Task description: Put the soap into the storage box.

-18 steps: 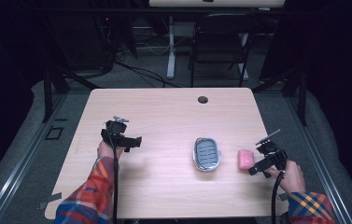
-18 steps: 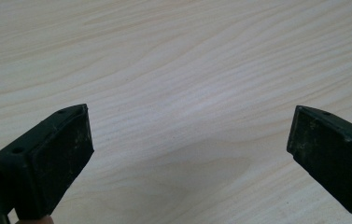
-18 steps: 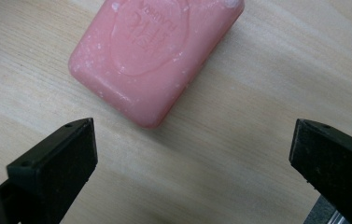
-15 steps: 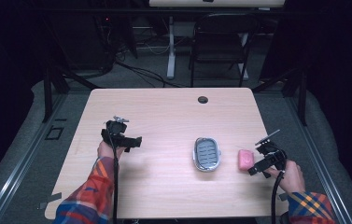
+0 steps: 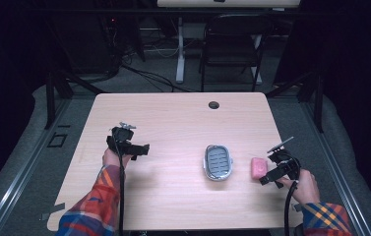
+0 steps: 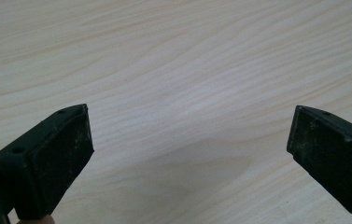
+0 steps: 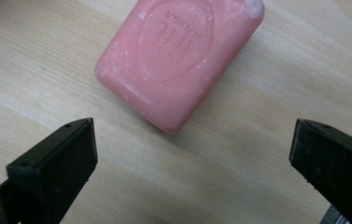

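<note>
A pink bar of soap [image 5: 258, 167] [image 7: 180, 58] lies flat on the wooden table [image 5: 183, 128], just right of a grey oval soap dish [image 5: 218, 162]. My right gripper [image 5: 266, 176] [image 7: 192, 158] is open, low over the table, its jaws spread wide just short of the soap and not touching it. At the table's left side my left gripper [image 5: 141, 149] [image 6: 190, 149] is open too, with bare wood between its jaws.
A round cable hole [image 5: 214, 104] sits near the table's far edge. A dark chair [image 5: 232, 44] and a white desk leg [image 5: 179, 49] stand beyond the table. The table's right edge runs close to the right hand [image 5: 305, 186].
</note>
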Demonstrator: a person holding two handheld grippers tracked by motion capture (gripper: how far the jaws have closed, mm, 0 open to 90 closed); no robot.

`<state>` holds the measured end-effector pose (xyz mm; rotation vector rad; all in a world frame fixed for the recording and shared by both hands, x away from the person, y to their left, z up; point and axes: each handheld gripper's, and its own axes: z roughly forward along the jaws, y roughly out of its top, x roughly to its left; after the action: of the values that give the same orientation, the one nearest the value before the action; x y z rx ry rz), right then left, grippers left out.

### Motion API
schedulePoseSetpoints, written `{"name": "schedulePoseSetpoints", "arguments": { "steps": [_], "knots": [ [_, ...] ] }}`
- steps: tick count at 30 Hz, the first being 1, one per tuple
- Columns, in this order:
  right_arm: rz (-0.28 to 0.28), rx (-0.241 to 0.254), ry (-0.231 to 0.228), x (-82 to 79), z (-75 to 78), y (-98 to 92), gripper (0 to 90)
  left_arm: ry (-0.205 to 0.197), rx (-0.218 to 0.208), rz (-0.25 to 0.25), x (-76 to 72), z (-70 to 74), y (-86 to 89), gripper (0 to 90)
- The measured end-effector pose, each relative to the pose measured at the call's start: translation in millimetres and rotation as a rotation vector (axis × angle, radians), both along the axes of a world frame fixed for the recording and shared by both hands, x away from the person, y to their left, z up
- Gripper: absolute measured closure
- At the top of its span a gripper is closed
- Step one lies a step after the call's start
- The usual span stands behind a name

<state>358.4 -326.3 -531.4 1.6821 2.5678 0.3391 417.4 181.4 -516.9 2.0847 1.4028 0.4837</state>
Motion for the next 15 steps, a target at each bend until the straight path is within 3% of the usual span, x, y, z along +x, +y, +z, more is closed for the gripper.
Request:
{"name": "schedulePoseSetpoints", "arguments": {
  "steps": [15],
  "knots": [
    [-0.053, 0.033, -0.037, 2.4, 5.1, 3.3, 0.0, 0.007, 0.003, -0.006, 0.6, -0.3, -0.3, 0.3]
  ]
}}
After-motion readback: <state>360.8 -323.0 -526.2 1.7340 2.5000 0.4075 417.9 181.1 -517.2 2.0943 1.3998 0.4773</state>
